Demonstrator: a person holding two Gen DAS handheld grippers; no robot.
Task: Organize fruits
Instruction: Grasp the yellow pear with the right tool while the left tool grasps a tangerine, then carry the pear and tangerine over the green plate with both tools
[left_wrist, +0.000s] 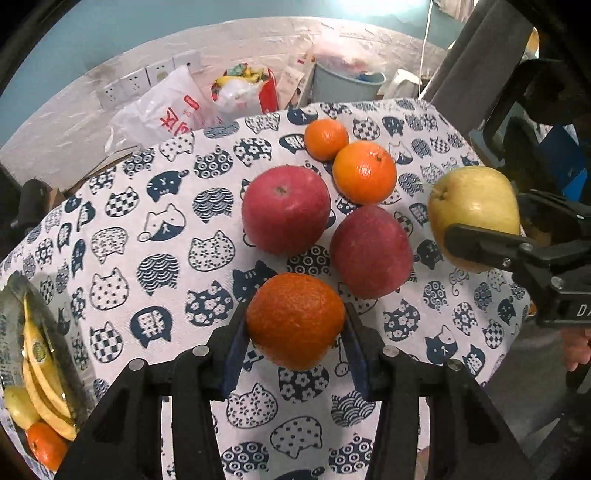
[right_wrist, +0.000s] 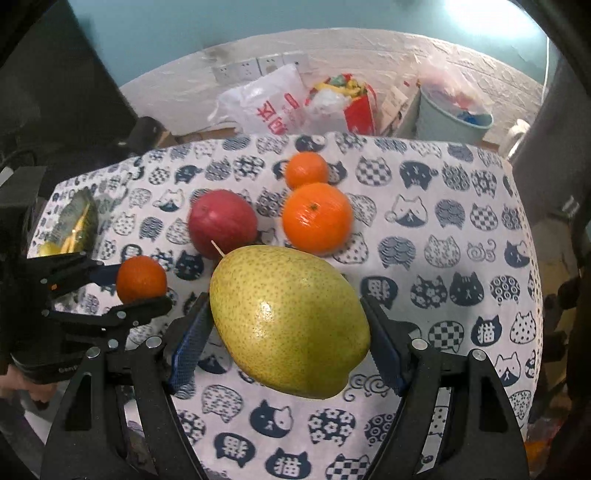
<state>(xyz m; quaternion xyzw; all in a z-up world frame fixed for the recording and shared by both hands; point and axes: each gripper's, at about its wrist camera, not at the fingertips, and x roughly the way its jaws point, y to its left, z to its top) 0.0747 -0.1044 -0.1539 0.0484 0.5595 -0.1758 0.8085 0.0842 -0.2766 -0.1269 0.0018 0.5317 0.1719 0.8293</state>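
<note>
Cat-print cloth (left_wrist: 155, 236) covered the table, with a teal wall, sockets, plastic bags and a pale bin (left_wrist: 343, 83) on the floor behind it. At the left edge stood a clear bowl (left_wrist: 14, 299) already holding bananas, a yellow fruit and a small orange.

Left gripper (left_wrist: 295, 328) was pinching a dark orange (left_wrist: 295, 321) between its blue pads, the fruit apparently just clear of the cloth. Right gripper (right_wrist: 291, 332) was clamped on a green-yellow pear (right_wrist: 288, 321), gripped across its long axis, also off the surface. Two red apples (left_wrist: 286, 208) and two loose oranges (left_wrist: 364, 171) lay on the cloth, clustered close together.

Risks, as judged: the pear is smooth, heavy and tapered, so it could rotate or slide out of the pads if swung quickly. The orange is round and may roll free under a light pinch. Both grippers worked near each other; crossing paths toward the bowl could knock one fruit loose, and a dropped fruit could roll off the table edge.
</note>
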